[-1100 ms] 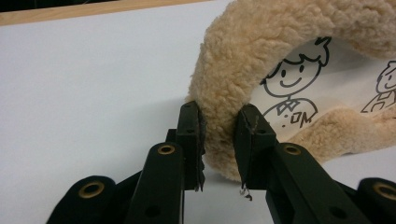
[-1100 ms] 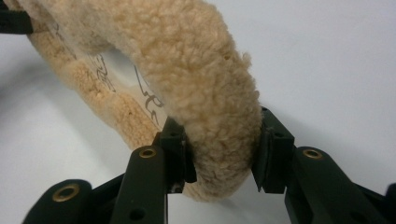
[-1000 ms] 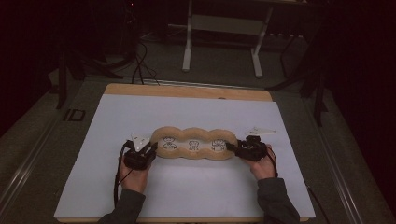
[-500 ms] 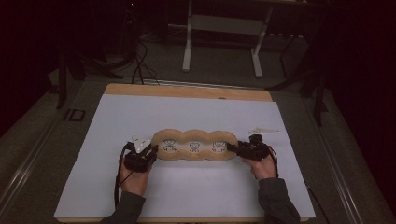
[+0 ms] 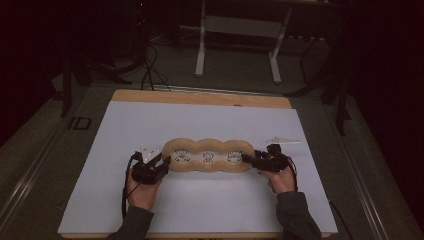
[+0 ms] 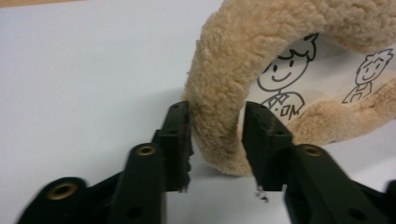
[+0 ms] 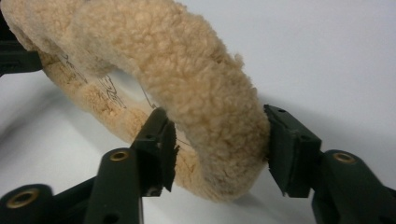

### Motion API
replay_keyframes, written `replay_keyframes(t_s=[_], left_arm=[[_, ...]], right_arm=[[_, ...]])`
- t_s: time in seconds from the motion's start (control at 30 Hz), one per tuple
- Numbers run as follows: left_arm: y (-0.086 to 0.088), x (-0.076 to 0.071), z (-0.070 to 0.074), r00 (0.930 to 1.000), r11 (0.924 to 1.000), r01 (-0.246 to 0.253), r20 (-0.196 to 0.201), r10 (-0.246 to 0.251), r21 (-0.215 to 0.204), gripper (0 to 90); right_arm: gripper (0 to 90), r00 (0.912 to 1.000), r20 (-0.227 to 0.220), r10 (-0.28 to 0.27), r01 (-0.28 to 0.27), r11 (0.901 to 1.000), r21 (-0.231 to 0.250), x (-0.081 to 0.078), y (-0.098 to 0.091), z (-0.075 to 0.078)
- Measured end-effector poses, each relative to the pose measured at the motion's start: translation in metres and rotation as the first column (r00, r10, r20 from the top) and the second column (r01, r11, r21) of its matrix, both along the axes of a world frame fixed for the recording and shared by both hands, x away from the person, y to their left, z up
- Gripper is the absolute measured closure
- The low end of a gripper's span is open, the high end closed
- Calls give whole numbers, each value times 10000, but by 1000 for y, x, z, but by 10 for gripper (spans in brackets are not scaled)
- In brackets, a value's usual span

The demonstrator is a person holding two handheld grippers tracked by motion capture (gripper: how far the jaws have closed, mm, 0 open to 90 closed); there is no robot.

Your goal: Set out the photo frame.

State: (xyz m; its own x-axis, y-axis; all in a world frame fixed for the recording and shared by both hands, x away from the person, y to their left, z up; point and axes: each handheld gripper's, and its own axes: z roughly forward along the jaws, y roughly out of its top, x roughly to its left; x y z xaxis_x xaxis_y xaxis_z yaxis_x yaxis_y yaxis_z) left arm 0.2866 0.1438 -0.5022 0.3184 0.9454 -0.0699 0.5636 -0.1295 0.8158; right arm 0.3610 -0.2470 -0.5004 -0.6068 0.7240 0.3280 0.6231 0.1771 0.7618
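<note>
- Two tools on the work: I have the left tool [image 5: 165, 162] at the left end of the fleece cushion [image 5: 208, 155], the right tool [image 5: 248, 159] at its right end.
- Cushion lies flat near the middle of the white sheet [image 5: 150, 125] on the counter [image 5: 200, 97], long axis across; three lobes, each with a cartoon figure printed on a white panel.
- Left tool: jaws have just been opening. In the left gripper view they straddle the fleece rim [image 6: 219, 116]; the left pad sits right against the pile, the right pad stands just clear. Not pinching.
- Right tool: jaws have just been opening too. In the right gripper view they sit either side of the rim [image 7: 210, 116], spread, no squeeze visible in the fleece.
- Small white scrap [image 5: 282, 140] lies just behind the right tool.
</note>
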Motion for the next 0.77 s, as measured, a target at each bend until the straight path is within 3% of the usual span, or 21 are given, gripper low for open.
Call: replay_keyframes(t_s=[0.17, 0.3, 0.53, 0.67, 0.77], left_arm=[[3, -4, 6, 9997, 9998, 185, 160, -184, -83, 482], [6, -7, 11, 9992, 9997, 222, 343, -219, -78, 463], [17, -9, 18, 9983, 9998, -73, 575, 85, -210, 448], [28, -8, 19, 9980, 9988, -388, 488, 403, -312, 446], [37, -7, 20, 9972, 9975, -636, 364, 647, -308, 446]], right_arm=[[399, 9998, 135, -141, 142, 9999, -77, -5, -7, 4], [374, 9996, 176, -223, 226, 9996, -153, -9, -12, 6], [352, 9992, 255, -313, 324, 9985, -440, -18, -20, 7], [345, 9987, 203, -462, 472, 9976, -510, -21, -27, 5], [329, 9982, 220, -565, 582, 9946, -858, -23, -32, 4]])
